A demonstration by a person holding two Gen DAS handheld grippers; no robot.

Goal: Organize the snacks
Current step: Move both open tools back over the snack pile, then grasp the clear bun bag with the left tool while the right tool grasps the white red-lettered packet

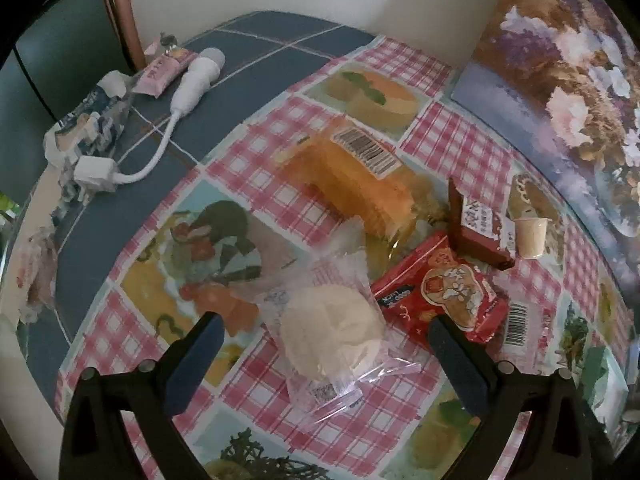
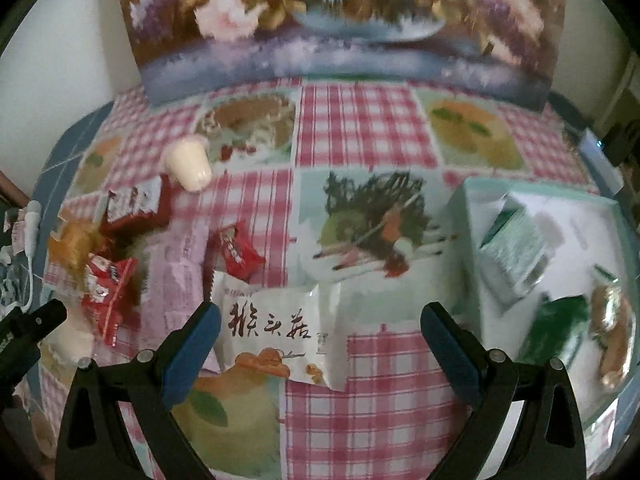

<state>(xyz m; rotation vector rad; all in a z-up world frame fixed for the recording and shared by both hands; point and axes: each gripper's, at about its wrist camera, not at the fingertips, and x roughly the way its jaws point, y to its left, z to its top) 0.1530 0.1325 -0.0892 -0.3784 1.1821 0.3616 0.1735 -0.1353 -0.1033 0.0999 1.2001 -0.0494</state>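
A: Right wrist view first: the white snack packet [image 2: 280,332] with brown lettering lies flat on the counter [image 2: 360,140], between the spread fingers of the right gripper [image 2: 320,330], which holds nothing.

B: So the step in hand is picking that packet?

A: I judge so. The pale green box [image 2: 464,204] to its right already has green packets and a wrapped snack inside, so it looks like the collecting place.

B: And the other side?

A: Left wrist view shows the left gripper [image 1: 326,340] also wide apart and empty, straddling a clear bag with a pale round bun [image 1: 332,332]. Just beside it lies a red biscuit pack [image 1: 436,296], with an orange cake loaf [image 1: 356,176] and a small cup [image 1: 530,236] farther back.

B: Next move?

A: Probably lower onto the white packet, close on its middle, lift and carry it right, over the box wall.
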